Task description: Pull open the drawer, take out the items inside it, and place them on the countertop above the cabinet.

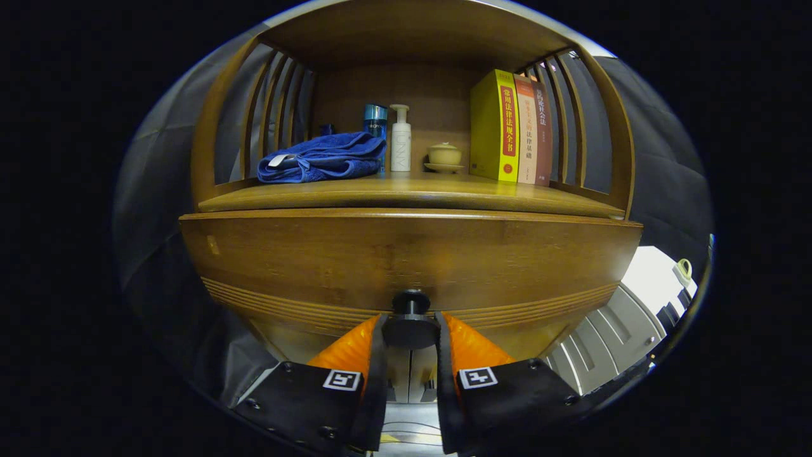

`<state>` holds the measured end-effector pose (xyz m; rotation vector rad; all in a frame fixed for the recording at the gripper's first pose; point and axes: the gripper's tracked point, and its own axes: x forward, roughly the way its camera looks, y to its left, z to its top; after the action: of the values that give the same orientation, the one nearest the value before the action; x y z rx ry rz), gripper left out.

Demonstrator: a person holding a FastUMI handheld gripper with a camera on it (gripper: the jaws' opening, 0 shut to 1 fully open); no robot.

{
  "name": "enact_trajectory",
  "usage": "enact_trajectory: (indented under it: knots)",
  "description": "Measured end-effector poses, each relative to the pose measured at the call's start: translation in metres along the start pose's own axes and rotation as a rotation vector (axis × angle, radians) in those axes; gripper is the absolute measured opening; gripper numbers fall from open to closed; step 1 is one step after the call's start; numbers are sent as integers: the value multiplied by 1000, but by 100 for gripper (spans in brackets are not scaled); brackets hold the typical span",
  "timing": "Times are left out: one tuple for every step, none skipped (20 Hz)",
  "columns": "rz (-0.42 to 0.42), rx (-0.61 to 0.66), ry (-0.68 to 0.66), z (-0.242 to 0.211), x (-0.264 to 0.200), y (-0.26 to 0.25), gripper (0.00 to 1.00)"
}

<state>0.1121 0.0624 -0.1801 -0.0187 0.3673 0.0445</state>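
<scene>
Both orange ribbed fingers [355, 346] of the handheld gripper [410, 333] sit narrowly parted around the round black drawer knob [410, 320], one finger at its 9 o'clock side and the other at 3 o'clock; they flank its disc closely, but I cannot tell whether both press on it. Each black finger base carries a small square black-and-white marker [342, 380].

At 12 o'clock from the knob rises the brown wooden drawer front [406, 260] of the cabinet, grooved along its lower edge and looking closed, so its contents are hidden. Just above it lies the wooden countertop [412, 193], framed by slatted wooden sides.

On the countertop, toward 11 o'clock from the fingers, rests a folded blue towel [323, 158]. Beside it, nearer 12 o'clock, stand a blue cylindrical bottle [375, 120] and a white pump bottle [400, 139]. Slightly right of those sits a small beige lidded cup on a saucer [444, 155]. Toward 1 o'clock stand three upright books: a yellow book [498, 127], a pale orange-topped book [526, 130] and a dark brown book [543, 133], touching side by side.
</scene>
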Motion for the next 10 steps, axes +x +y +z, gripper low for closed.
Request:
enact_trajectory:
  knots:
    - [0,5,5,-3,-5,0,43]
    - [1,4,9,-5,-11,1,43]
    - [0,5,14,-8,-18,1,43]
    - [0,7,17,-11,-26,0,43]
    - [1,8,22,-14,-33,1,43]
    - [2,9,29,-17,-41,0,43]
    - [3,10,38,-21,-49,0,43]
    - [4,12,46,-23,-54,0,43]
    - [3,10,50,-25,-60,1,43]
    - [1,6,51,-27,-65,0,43]
